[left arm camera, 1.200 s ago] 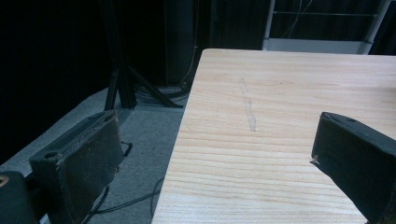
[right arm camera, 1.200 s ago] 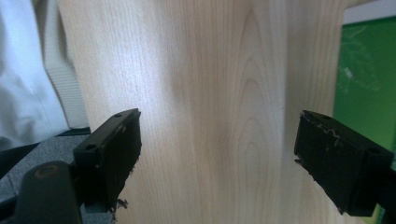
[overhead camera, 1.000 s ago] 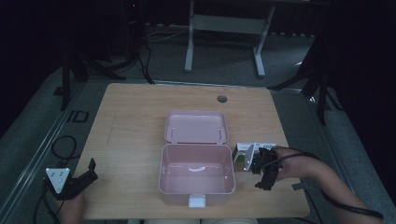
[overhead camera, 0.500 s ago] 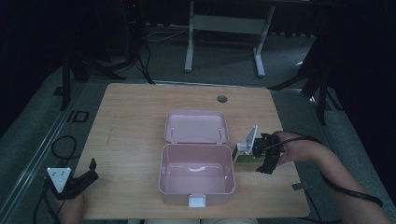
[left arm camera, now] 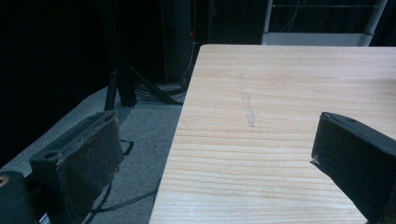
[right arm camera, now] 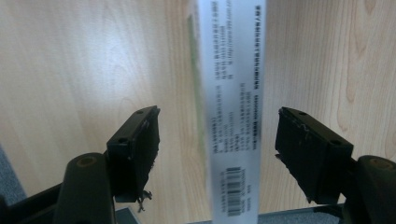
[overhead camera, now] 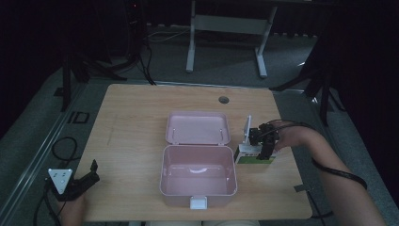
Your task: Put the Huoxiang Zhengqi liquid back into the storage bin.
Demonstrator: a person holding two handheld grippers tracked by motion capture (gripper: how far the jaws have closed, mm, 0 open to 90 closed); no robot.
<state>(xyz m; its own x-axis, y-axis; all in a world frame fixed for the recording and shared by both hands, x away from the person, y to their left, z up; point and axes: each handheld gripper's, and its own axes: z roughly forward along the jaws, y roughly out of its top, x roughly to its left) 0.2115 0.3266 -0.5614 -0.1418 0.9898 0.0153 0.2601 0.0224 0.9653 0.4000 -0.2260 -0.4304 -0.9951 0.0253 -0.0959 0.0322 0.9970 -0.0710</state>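
Observation:
An open pink lunch box [overhead camera: 162,175] sits mid-table, its lid [overhead camera: 197,128] lying flat behind it. Just right of the box, a white and green carton [overhead camera: 245,156] rests on the wood. My right gripper [overhead camera: 261,149] points down over it. In the right gripper view the carton's white printed side with a barcode [right arm camera: 232,93] runs between the jaws of the right gripper [right arm camera: 217,140]. A gap shows on each side, so the gripper is open; its jaws have just been closing. My left gripper [overhead camera: 95,171] stands open at the table's front left, nothing between its jaws [left arm camera: 215,154].
The wooden table [overhead camera: 131,117] has a round cable hole [overhead camera: 223,100] at the back. Its left edge [left arm camera: 180,126] drops to grey floor with cables. A desk frame [overhead camera: 226,28] stands beyond the table in the dark.
My right gripper has moved away from the front edge and slightly left, onto the carton, and its jaws stand narrower. The left gripper has stayed put.

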